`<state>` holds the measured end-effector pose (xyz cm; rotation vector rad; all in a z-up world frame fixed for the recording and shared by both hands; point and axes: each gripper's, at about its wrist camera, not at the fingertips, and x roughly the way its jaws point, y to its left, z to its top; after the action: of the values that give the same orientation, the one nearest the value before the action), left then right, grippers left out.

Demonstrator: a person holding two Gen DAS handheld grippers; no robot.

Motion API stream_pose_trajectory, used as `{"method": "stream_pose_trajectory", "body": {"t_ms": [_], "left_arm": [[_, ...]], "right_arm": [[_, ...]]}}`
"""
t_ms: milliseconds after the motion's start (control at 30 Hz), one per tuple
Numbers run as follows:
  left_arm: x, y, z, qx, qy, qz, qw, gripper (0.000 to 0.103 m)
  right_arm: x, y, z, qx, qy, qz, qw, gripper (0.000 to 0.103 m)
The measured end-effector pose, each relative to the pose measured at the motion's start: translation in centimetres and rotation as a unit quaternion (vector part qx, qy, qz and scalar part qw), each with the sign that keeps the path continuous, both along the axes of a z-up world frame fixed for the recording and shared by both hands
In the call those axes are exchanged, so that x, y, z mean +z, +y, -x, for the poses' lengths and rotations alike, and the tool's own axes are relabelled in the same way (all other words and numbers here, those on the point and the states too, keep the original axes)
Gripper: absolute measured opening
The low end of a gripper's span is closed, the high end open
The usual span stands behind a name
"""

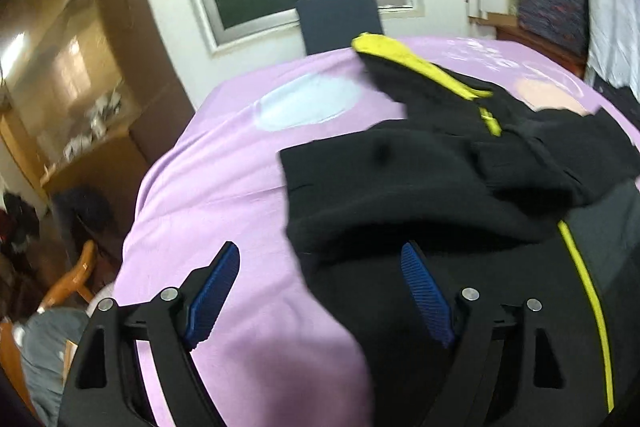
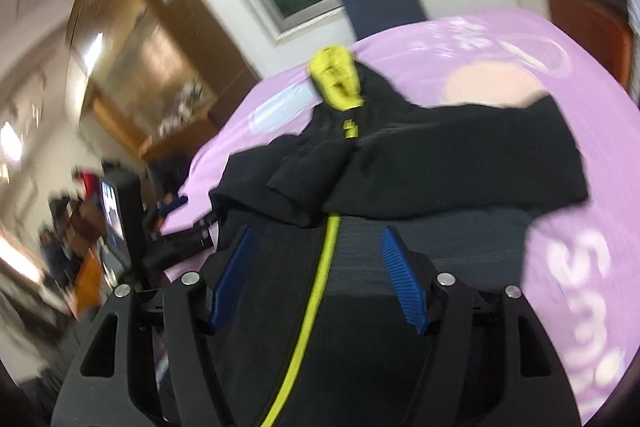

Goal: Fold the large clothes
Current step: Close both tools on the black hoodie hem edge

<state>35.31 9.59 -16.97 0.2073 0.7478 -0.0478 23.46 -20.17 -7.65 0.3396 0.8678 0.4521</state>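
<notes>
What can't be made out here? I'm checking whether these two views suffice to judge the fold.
- Jacket near hem: both views, hidden under the gripper bodies and cut by the bottom edge.
- Sleeve end: left view, cut by the right edge.
- Zip lower end: right view, runs off the bottom edge.
- White print on the sheet: right view, blurred, unreadable.
- Cabinet contents: both views, blurred.

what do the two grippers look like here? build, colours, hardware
Both match. Left gripper and right gripper: matte black frames with triangular cutouts, round silver pivot pins, and two black fingers that each carry a ribbed blue pad. No cables, markings, hands or sleeves show in either wrist view.
</notes>
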Motion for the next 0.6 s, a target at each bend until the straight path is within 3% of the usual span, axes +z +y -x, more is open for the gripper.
{"method": "stream_pose_trajectory", "body": {"t_ms": [167, 267, 300, 400, 533, 600], "left_arm": [[-0.8, 1.0, -1.6, -0.004, 0.009, 0.003, 0.9999, 0.083], [-1.0, 1.1, -2.1, -0.017, 0.008, 0.007, 0.9998, 0.081], [-1.1, 1.0, -2.2, -0.025, 0.004, 0.009, 0.9996, 0.073], [-1.5, 0.9, -2.3, -0.048, 0.011, 0.022, 0.9985, 0.037], [-1.7, 1.2, -1.8, -0.047, 0.007, 0.031, 0.9984, 0.019], [-1.4, 1.6, -1.6, -0.043, 0.009, 0.046, 0.998, 0.017]], "right_arm": [[-1.3, 7.0, -3.0, 0.07, -0.021, 0.114, 0.991, 0.065], [-2.7, 9.2, -5.0, 0.081, -0.016, 0.145, 0.986, 0.064], [-3.1, 9.6, -5.6, 0.082, -0.013, 0.149, 0.985, 0.063], [-4.4, 10.4, -7.6, 0.078, 0.001, 0.159, 0.984, 0.056], [-6.2, 11.5, -9.5, 0.075, 0.011, 0.188, 0.979, 0.05], [-6.8, 11.8, -10.0, 0.074, 0.009, 0.206, 0.976, 0.043]]}}
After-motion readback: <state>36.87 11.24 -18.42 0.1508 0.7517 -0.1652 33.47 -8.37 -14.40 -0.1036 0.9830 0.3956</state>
